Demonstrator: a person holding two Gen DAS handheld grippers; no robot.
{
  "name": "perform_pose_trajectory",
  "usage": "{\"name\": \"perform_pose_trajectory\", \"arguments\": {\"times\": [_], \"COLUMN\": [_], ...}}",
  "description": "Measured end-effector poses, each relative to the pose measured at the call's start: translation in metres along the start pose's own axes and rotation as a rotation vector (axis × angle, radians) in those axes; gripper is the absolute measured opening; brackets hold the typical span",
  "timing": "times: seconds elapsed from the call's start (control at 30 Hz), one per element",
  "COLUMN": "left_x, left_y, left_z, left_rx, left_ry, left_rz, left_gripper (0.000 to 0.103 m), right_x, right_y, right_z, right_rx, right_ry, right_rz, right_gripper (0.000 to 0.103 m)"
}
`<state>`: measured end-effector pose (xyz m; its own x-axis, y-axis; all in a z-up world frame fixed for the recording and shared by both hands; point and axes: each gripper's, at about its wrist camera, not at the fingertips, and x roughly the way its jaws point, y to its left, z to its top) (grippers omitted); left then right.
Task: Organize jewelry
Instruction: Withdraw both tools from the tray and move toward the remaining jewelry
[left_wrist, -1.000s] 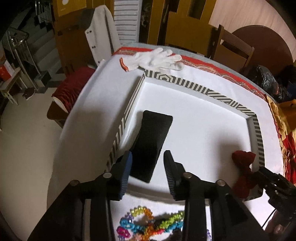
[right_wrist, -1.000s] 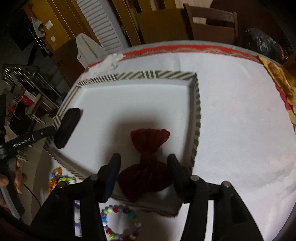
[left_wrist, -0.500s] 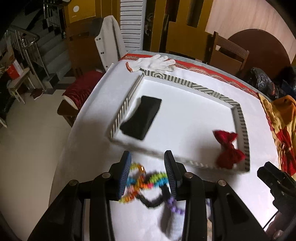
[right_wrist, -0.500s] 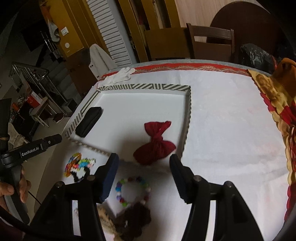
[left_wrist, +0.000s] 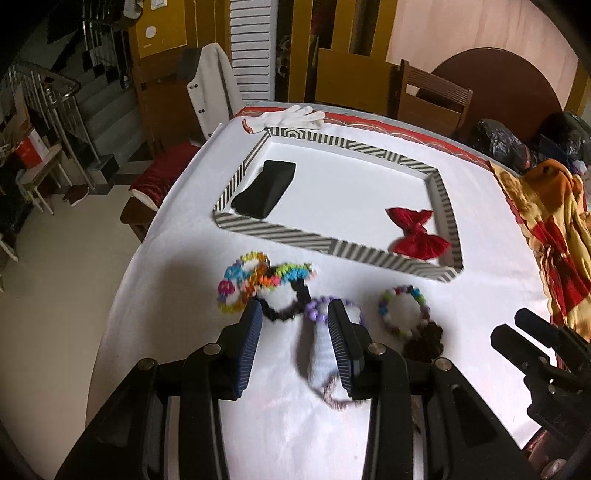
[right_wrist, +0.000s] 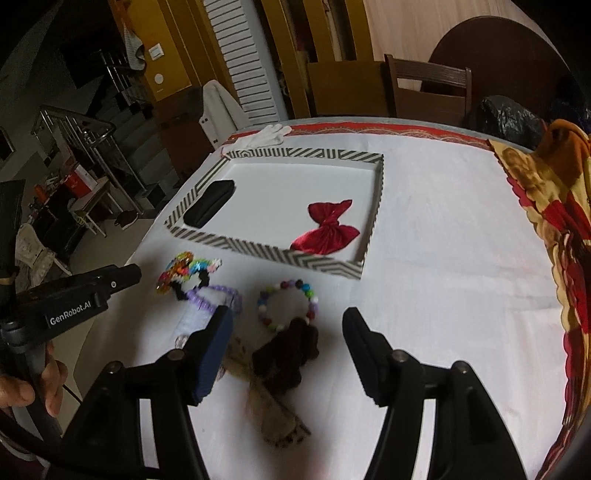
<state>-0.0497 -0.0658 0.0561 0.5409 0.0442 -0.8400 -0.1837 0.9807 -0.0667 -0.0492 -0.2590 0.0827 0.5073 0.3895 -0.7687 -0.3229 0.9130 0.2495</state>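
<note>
On the white tablecloth (left_wrist: 177, 280), just in front of a striped-rimmed tray (left_wrist: 332, 246), the loose jewelry lies in a cluster: a tangle of bright multicoloured bands (left_wrist: 255, 280) linked with a black band (left_wrist: 291, 306), a purple beaded bracelet (left_wrist: 317, 314) over a pale fabric piece (left_wrist: 321, 354), a ring of mixed round beads (right_wrist: 288, 304), and a dark brown scrunchie (right_wrist: 290, 354) touching that ring's near edge. Beside the scrunchie, a tan patterned fabric piece (right_wrist: 273, 417).

Inside the tray: black pad (left_wrist: 264, 194) at the left end, red bow (right_wrist: 325, 230) at the right front corner, its lower lobe against the front wall.

Left gripper (left_wrist: 295, 334) hangs over the near edge of the cluster, jaws apart, nothing clamped; the purple bracelet shows between the finger pads. Right gripper (right_wrist: 286, 343) hangs above the scrunchie and bead ring, jaws opening, pads clear of both.

Left-side hand (right_wrist: 29, 391) wraps a gripper handle. Further out: white glove (left_wrist: 291, 117) beyond the tray's far corner, patterned red-yellow cloth (right_wrist: 550, 206) at the table's right edge, wooden chairs behind.
</note>
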Motion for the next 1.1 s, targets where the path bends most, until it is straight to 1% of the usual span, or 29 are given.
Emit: {"name": "perform_pose_trajectory", "arguments": {"times": [0.17, 0.33, 0.83, 1.1], "left_x": [-0.016, -0.026, -0.043, -0.045], "left_y": [-0.004, -0.008, -0.013, -0.016], "left_z": [-0.019, -0.031, -0.046, -0.046], "left_rx": [0.008, 0.006, 0.008, 0.007], "left_ry": [-0.013, -0.018, -0.041, -0.046], "left_rz": [0.001, 0.0, -0.007, -0.005], "left_gripper": [0.044, 0.044, 0.044, 0.044], "right_x": [-0.016, -0.028, -0.045, -0.046], "right_y": [0.005, 0.011, 0.017, 0.013], "right_z": [-0.013, -0.021, -0.029, -0.032], "right_rx": [-0.013, -0.037, -0.064, -0.059], "right_ry": [-0.011, -0.014, -0.021, -0.013], "right_rz": [0.0, -0.015, -0.026, -0.029], "right_gripper": [0.069, 0.069, 0.07, 0.072]}}
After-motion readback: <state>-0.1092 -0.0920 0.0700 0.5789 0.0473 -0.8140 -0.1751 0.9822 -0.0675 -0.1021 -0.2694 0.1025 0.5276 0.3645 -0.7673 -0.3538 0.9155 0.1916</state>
